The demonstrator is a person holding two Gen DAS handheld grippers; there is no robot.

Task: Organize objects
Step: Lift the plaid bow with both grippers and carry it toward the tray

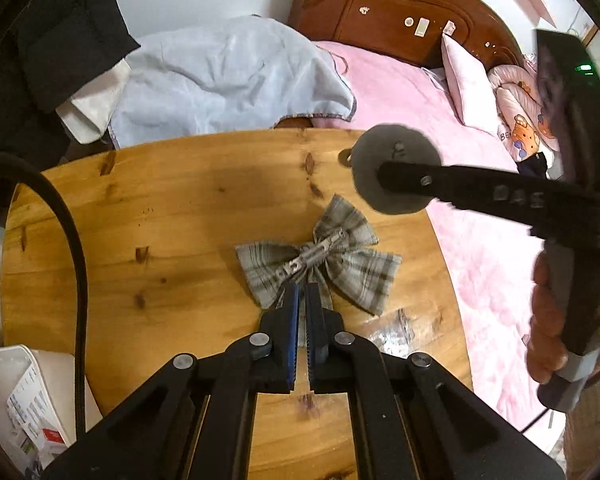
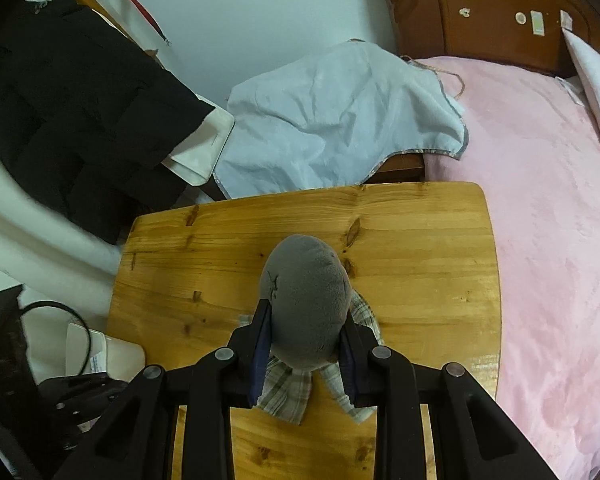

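Over the far half of a honey-coloured wooden table (image 1: 160,208), pinched between the blue pads of the right gripper (image 2: 306,320): a grey, round, soft plush toy (image 2: 308,288), squeezed at its sides with the jaws partly closed around its bulk, apparently held clear of the wood. Directly beneath it in the right view, flat on the table: a grey-and-white plaid fabric bow (image 1: 352,268) with a metal hair clip (image 1: 320,252) across its knot. Seen from the left gripper (image 1: 302,300), straight ahead and just past the fingertips, long axis slanting from lower left to upper right along the clip. Jaws of that left gripper pressed together, nothing visibly between them. Judged nearer to the bow and free for it: the left side, though needing to open first. Judged best approached across the knot, square to the clip, not along the wings.
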